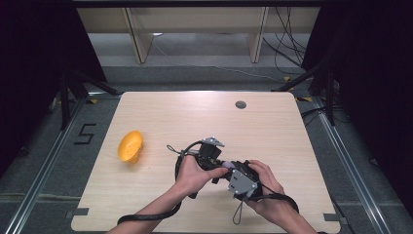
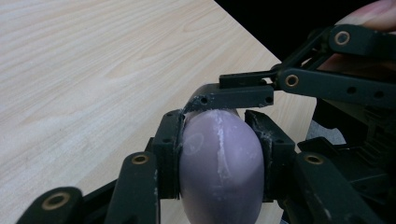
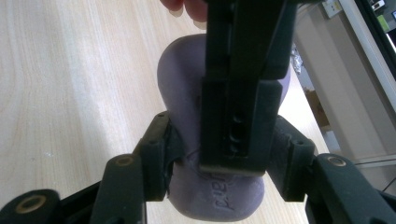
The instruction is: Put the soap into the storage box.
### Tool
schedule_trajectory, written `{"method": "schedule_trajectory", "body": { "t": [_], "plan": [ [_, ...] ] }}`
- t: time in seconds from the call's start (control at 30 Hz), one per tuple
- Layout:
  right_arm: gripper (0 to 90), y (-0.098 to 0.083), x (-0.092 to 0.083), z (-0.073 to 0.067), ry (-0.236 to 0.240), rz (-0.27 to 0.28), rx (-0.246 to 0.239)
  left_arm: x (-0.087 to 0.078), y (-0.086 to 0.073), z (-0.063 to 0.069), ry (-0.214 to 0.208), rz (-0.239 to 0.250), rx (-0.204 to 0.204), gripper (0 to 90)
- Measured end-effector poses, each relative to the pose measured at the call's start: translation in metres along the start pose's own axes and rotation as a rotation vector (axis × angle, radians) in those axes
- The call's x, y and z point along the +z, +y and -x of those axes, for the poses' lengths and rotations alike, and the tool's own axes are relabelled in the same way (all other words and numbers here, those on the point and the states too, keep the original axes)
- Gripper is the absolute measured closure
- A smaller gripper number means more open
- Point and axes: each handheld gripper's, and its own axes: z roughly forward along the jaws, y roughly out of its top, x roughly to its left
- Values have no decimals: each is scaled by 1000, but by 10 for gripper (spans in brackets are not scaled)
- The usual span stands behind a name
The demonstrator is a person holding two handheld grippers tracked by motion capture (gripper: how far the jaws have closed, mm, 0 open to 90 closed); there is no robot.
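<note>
A smooth purple lump (image 2: 219, 177), rounded like a bar of soap, is held just above the table between both grippers. My left gripper (image 2: 219, 140) is shut on it, a pad pressed on each flank. My right gripper (image 3: 224, 149) clamps the same lump (image 3: 182, 79) from the opposite side, and raised letters show on the face nearest its camera. One jaw of the left gripper crosses in front of the lump in the right gripper view. From above, the left gripper (image 1: 220, 164) and right gripper (image 1: 230, 169) meet tip to tip at the lump (image 1: 225, 165), near the table's front middle.
A yellow bowl (image 1: 130, 146) lies tipped on its side at the left of the wooden table (image 1: 272, 122). A round grey cable port (image 1: 240, 104) sits near the far edge. Cables trail from both grippers toward the front edge.
</note>
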Motion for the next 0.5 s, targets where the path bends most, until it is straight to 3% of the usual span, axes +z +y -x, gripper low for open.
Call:
{"method": "schedule_trajectory", "body": {
  "t": [0.27,0.33,0.4,0.43,0.47,0.5],
  "plan": [
    [311,-1,-3,2,-41,-24,10,-3,1,2,35,20,55,585],
    [292,-2,-3,2,-27,-43,25,-5,2,2,50,25,63,584],
    [284,-4,-5,4,-40,-31,-34,-7,2,1,57,27,82,585],
    [283,-5,-6,4,-62,-32,-19,-8,2,1,66,32,83,585],
    [282,-6,-8,5,-63,-31,-37,-9,2,0,68,32,85,585],
    [282,-7,-9,5,-63,-30,-7,-11,2,-1,75,39,80,585]
  ]
}}
